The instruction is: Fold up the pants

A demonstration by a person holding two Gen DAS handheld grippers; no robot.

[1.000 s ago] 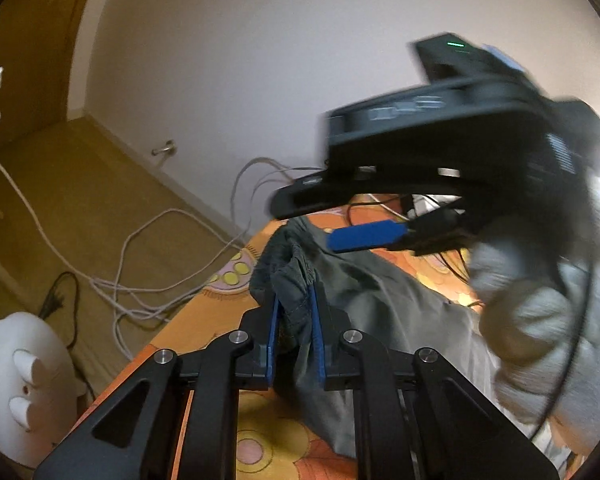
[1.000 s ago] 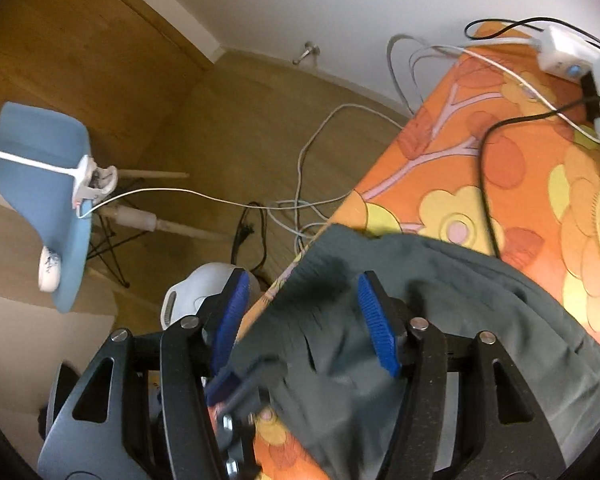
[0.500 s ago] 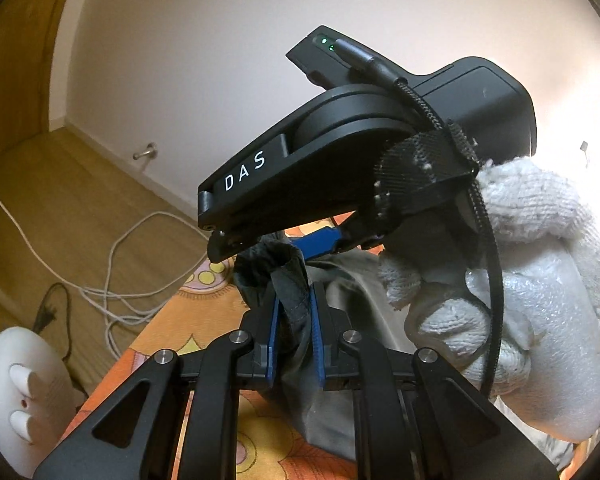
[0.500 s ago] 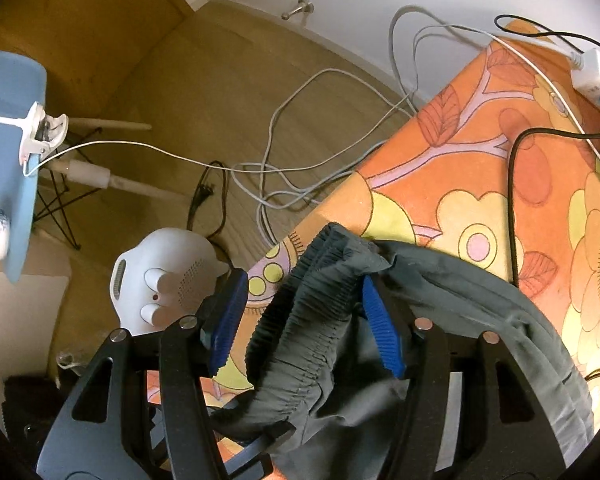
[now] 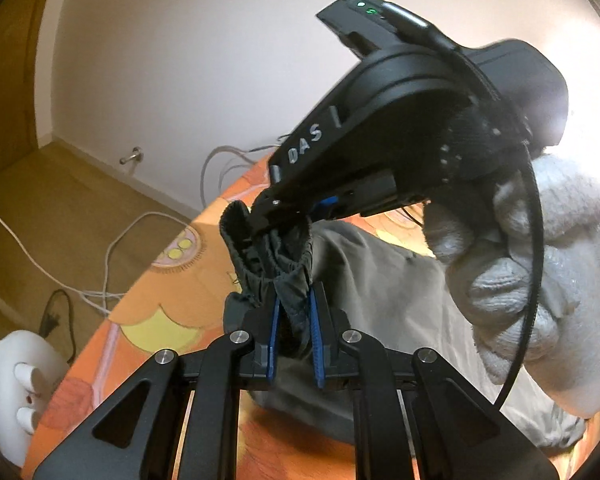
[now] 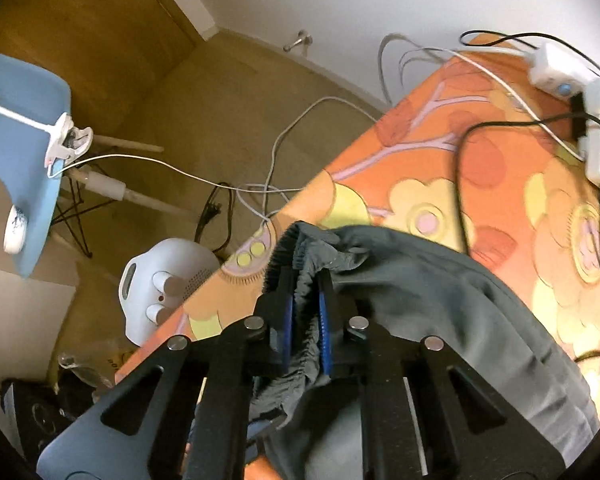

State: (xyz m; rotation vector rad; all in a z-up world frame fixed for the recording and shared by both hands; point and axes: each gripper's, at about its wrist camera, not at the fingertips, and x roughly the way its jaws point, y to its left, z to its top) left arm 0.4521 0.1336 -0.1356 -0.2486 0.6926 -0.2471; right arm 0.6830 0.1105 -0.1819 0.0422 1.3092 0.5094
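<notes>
Pants of grey-green cloth lie bunched on the orange flowered bench, near its edge, with the elastic waistband lifted off it. Both tongs are closed on that waistband: the left tongs pinch one gathered part, the right tongs another just beside it. The step in hand looks like gripping the waist; next, the tongs likely need to draw apart to spread it flat.

We record one legible marking only: the pale letters "DAS" on the black housing of the right tool, seen from the left wrist; we read no other text.
</notes>
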